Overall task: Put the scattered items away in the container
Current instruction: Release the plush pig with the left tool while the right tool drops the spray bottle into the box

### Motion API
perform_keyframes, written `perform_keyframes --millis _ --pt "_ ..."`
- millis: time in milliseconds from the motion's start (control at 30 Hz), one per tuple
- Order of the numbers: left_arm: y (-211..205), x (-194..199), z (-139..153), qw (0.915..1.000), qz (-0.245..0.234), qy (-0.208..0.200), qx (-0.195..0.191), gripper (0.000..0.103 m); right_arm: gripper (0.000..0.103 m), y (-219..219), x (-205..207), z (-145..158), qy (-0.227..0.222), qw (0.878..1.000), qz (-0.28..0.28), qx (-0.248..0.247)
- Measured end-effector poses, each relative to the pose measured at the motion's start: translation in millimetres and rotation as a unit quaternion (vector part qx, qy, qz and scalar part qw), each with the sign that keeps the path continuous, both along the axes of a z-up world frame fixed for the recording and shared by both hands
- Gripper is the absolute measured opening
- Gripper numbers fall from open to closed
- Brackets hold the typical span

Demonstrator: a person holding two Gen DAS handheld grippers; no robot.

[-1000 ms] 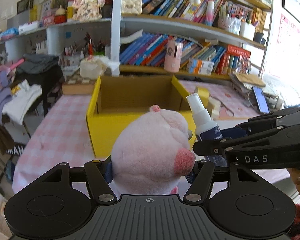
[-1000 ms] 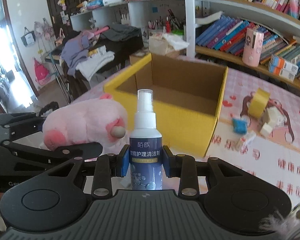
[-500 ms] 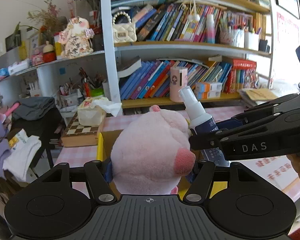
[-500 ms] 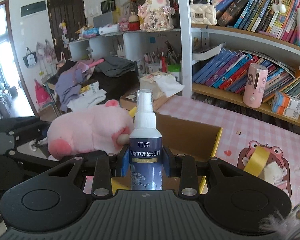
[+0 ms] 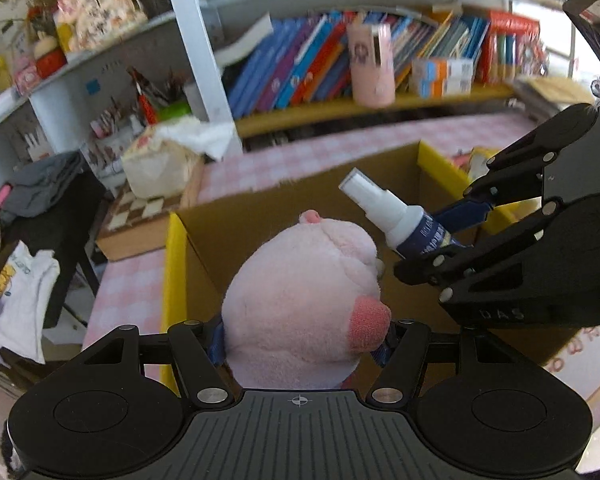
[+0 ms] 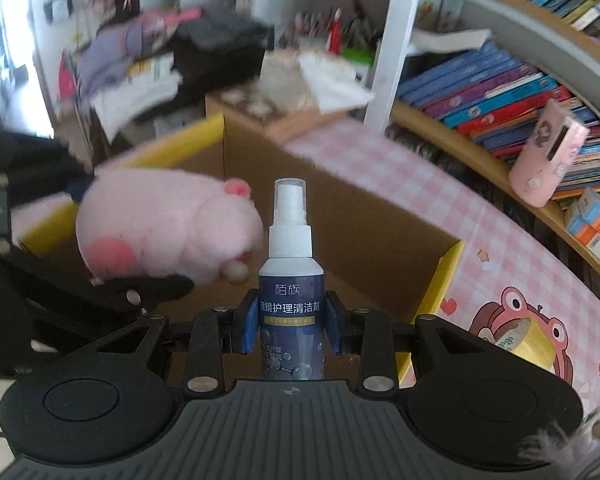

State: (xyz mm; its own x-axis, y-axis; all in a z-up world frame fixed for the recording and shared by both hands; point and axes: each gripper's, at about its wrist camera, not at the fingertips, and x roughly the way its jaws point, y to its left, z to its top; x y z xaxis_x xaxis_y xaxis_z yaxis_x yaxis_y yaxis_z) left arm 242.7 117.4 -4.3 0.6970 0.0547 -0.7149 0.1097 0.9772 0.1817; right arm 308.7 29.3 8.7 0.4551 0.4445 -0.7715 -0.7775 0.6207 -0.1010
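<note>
- Bookshelves point(image 5: 340, 60) crammed with colourful spines run behind a pink checked surface point(image 6: 440, 184), where the yellow cardboard box point(image 5: 172, 280) sits with its flaps open.
- My left claw point(image 5: 302, 340) is clamped on the pink plush pig point(image 5: 308, 300), squeezing its soft body; the toy hangs over the box's near left corner.
- My right claw point(image 6: 292, 332) is clenched on the spray bottle point(image 6: 292, 280), pads on both sides of the dark blue label, white nozzle pointing forward above the box interior.
- Risk, as I judge it: the two claws are very close together, the bottle's nozzle just beside the pig's head, so releasing both at once could knock them together or catch one claw on the other.
- The pig sits close to the box wall; let go from here, it could land on the rim and roll out onto the surface.
- A roll of yellow tape point(image 6: 536, 340) lies outside the box, not yet tidied.
- Readable writing: the bottle label says "陌族" and "眼镜护理清洁剂"; the right claw's housing, seen from the left wrist, shows "DAS".
</note>
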Motion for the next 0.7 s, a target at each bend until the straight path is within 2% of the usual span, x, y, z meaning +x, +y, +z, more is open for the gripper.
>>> perform_keyframes --millis 167,267,367,467,567,700 --pt "0.4 14.6 -15.3 0.9990 0.000 0.032 0.030 0.065 0.031 11.6 6.5 -19.7 0.001 0.998 0.040 -0.049" --pt "-1.4 21.1 -24.1 0.9975 -0.007 0.050 0.049 0.071 0.031 13.4 10.3 -24.9 0.010 0.998 0.045 -0.050" --pt "-5.2 23.5 -26.8 0.9961 -0.011 0.056 0.067 0.074 0.031 11.3 11.8 -25.0 0.009 0.998 0.040 -0.037" --pt "-8.9 20.9 -23.8 0.9956 -0.018 0.043 0.081 0.081 0.040 8.4 14.3 -19.1 0.004 0.999 0.036 -0.018" --pt "-10.9 18.6 -17.7 0.9959 -0.010 0.032 0.083 0.082 0.049 3.9 16.0 -9.2 -0.007 1.000 0.028 0.002" --pt "-13.8 12.1 -4.2 0.9969 0.004 0.007 0.078 0.082 0.055 -10.9 14.9 7.8 -0.019 0.999 0.015 0.044"
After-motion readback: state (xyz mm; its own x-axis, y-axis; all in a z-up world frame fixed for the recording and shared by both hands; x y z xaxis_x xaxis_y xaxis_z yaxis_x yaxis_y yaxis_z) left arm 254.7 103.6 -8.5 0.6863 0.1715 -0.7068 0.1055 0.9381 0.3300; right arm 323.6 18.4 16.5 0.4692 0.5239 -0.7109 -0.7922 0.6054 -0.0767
